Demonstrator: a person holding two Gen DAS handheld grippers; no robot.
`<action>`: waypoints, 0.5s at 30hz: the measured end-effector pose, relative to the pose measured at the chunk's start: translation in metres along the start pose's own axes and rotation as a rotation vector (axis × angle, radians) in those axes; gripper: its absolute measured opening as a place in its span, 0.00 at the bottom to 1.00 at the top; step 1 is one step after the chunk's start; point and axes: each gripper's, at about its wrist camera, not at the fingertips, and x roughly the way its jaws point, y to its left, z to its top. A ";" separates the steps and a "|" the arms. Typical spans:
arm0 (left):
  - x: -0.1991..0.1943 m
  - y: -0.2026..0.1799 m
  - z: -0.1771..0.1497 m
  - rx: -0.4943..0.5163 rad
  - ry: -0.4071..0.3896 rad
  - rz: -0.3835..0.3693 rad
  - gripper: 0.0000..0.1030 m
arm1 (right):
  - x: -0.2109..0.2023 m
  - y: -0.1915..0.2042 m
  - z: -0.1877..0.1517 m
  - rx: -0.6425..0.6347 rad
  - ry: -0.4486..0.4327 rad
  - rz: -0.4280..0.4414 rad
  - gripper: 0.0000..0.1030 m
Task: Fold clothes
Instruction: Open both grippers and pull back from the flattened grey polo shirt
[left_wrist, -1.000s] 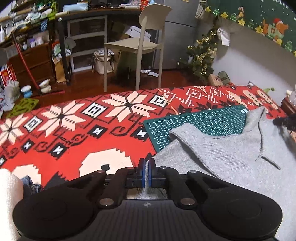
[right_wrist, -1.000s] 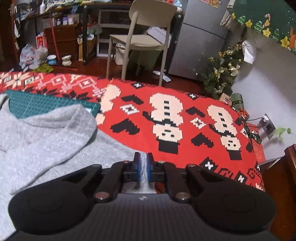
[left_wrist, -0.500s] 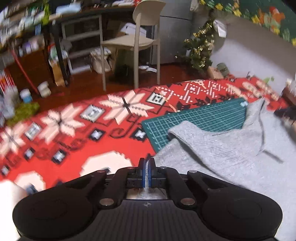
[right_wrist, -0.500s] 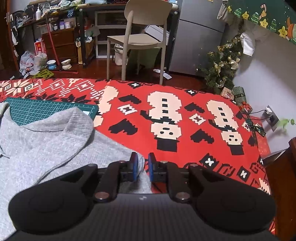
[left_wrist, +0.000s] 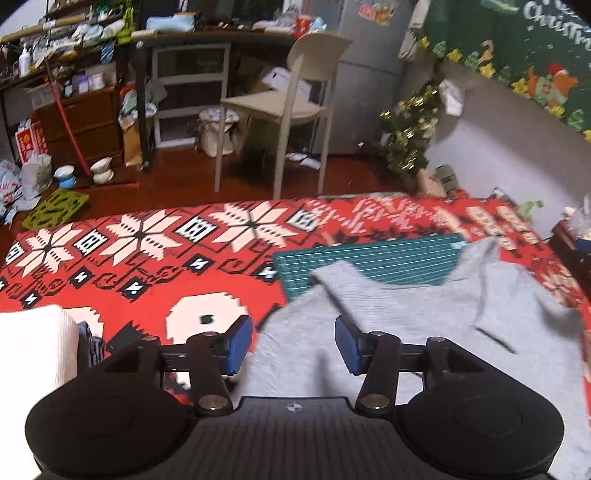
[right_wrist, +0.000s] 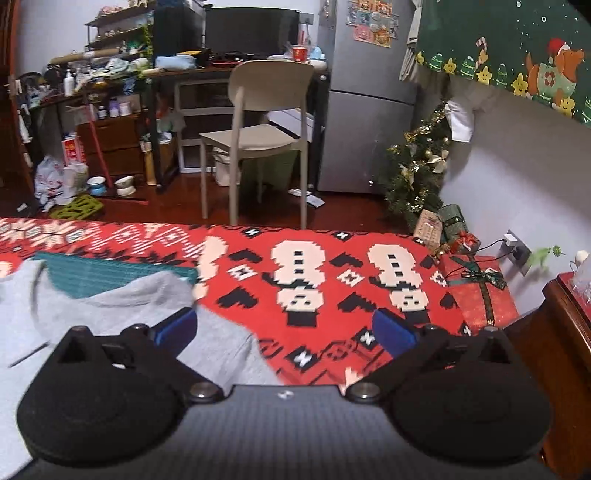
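Both the left gripper (left_wrist: 293, 345) and right gripper (right_wrist: 284, 330) have just been opening, empty, above the sweater (left_wrist: 424, 332). Only the left view shows white cloth (left_wrist: 33, 354) at 8 o'clock; only the right, a gift box (right_wrist: 480, 291) at 3.

Inspector: Colours of the garment?

Clerk: The sweater (left_wrist: 424, 332) is plain light grey. The cutting mat (left_wrist: 369, 264) under it is teal-green with a pale grid.

Inspector: The covering?

Clerk: The blanket (left_wrist: 147, 258) is red, with cream snowflakes, black motifs and cream snowman figures. Left gripper (left_wrist: 293, 345) and right gripper (right_wrist: 284, 330) are black with blue pads.
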 end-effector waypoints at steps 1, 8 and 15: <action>-0.007 -0.005 -0.002 0.010 -0.010 -0.003 0.48 | -0.008 0.002 -0.002 0.010 0.004 0.009 0.99; -0.043 -0.051 -0.036 0.009 -0.023 -0.066 0.54 | -0.055 0.029 -0.033 0.095 0.068 0.017 0.99; -0.053 -0.085 -0.084 -0.100 -0.022 -0.032 0.61 | -0.082 0.070 -0.091 0.095 0.102 0.094 0.99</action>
